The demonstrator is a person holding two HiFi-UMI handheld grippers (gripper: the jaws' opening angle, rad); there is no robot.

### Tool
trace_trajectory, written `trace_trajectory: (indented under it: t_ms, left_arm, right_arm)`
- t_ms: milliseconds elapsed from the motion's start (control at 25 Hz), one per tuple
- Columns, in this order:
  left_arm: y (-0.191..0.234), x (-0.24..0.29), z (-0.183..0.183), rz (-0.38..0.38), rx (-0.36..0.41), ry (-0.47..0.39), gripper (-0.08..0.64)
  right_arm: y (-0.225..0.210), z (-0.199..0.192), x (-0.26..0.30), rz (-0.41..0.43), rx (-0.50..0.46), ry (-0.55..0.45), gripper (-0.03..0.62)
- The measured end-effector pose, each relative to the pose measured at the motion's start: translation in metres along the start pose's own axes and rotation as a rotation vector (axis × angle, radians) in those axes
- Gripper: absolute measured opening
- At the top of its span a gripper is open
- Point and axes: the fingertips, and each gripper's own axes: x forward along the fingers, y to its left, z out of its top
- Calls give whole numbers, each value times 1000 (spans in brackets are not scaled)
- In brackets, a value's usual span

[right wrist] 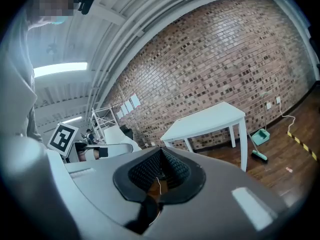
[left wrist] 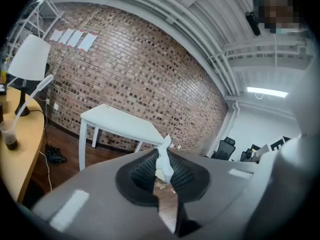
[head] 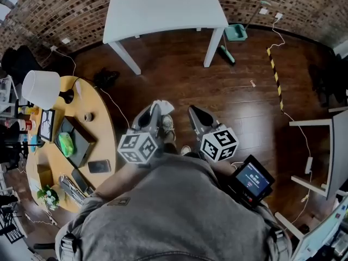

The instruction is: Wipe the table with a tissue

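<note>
Tissue pinched in left claw, right claw closed

A: White table ahead. Way in?
B: Top bare edge to edge. Wood floor in front of it lies open, wide lane straight to the near edge.
A: Anything by the legs?
B: Dark shoes near the left leg. Dustpan and brush just beside the right leg.
A: Left side?
B: Crowded. Round wooden table carries lamp, cup, black tray, phone, plant. Bare strip only along its floor-side rim.
A: Right?
B: Striped tape lies flat on the floor. White desk frame closes the far right.
</note>
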Motion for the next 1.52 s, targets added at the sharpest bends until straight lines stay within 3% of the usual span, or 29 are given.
trace_trajectory:
  t_ms: [680,1000,1280,1520]
  left_arm:
    - [81,127,90,-90,-37,14,28]
    - [114,153,94,-89,-53,45,28]
    - [114,187,103,-92,-52,49,28]
    - [114,230,114,-49,-35,48,28]
  right_arm:
    - [-41,78,153,-83,-15,-10,11]
    - [-54,80,189,-115,12,3,11]
    - [-77,95,207,-114,18,4,11]
    - [-116,120,233,-78,23,8,11]
